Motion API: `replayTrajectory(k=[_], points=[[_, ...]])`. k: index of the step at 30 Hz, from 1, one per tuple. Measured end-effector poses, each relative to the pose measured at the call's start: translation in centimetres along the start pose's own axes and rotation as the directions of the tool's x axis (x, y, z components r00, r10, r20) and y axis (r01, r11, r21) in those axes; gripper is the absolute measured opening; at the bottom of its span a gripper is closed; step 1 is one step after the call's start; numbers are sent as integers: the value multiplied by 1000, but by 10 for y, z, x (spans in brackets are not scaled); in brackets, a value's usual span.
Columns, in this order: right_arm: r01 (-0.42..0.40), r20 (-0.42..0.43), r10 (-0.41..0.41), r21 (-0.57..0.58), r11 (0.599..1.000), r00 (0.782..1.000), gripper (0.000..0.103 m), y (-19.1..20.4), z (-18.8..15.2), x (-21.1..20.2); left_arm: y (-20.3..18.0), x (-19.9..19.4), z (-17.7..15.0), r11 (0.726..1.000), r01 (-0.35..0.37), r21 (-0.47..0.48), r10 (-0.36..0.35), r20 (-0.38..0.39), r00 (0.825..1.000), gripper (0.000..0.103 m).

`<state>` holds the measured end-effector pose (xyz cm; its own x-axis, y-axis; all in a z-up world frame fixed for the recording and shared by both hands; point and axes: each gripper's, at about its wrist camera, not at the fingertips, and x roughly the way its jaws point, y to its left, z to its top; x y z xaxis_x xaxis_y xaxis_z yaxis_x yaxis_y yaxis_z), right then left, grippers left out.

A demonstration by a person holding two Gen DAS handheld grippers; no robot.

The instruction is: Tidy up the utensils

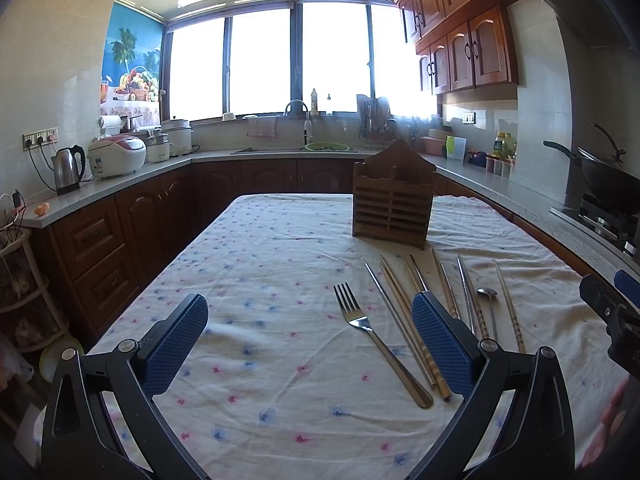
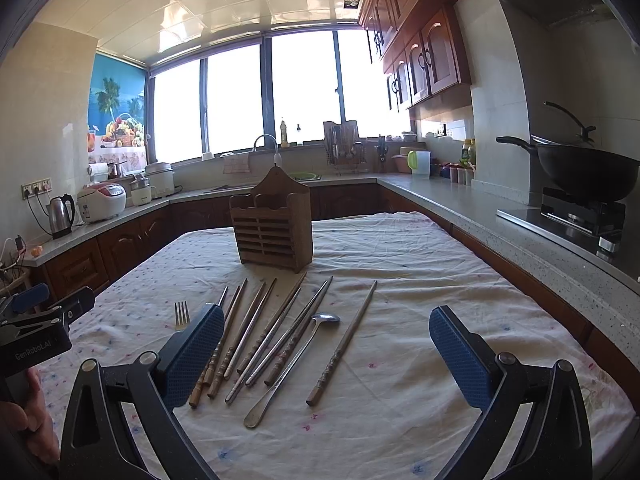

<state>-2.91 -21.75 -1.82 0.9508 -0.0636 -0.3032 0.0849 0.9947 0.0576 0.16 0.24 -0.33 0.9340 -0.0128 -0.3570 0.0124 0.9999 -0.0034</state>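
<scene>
A wooden slatted utensil holder [image 1: 392, 200] [image 2: 274, 224] stands upright on the flowered tablecloth [image 1: 260, 280] [image 2: 440, 280]. In front of it lie a steel fork [image 1: 376, 344] [image 2: 182, 314], several wooden and metal chopsticks [image 1: 400, 320] [image 2: 256, 336], a steel spoon [image 1: 488, 296] [image 2: 296, 360] and one chopstick set apart [image 2: 344, 344]. My left gripper [image 1: 310, 304] hovers open over the cloth, the fork lying below between its fingers. Over the spoon and chopsticks, my right gripper [image 2: 326, 316] is open and holds nothing.
Kitchen counters wrap around the table: a kettle [image 1: 70, 168] and rice cooker [image 1: 116, 156] on the left, a sink [image 1: 296, 148] at the back, a black wok [image 2: 584, 172] on the stove at right. A hand [image 2: 24, 420] holds the left gripper.
</scene>
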Motion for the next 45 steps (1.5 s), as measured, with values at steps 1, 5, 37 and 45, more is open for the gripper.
replayTrajectory(k=[1,5,37,45], points=[[0,0,0,0,1000,1000,103,0,0,0,0,0,0,1000,0,0,0,-1,1000,103],[0,0,0,-1,1000,1000,103,0,0,0,0,1,0,1000,0,1,0,-1,1000,103],[-6,-6,6,7,1000,1000,103,-1,-2,2,1,4,-2,1000,-2,4,2,-6,1000,103],[-19,-26,20,19,1000,999,103,-3,1,5,5,15,3,999,32,-20,-33,-60,998,103]])
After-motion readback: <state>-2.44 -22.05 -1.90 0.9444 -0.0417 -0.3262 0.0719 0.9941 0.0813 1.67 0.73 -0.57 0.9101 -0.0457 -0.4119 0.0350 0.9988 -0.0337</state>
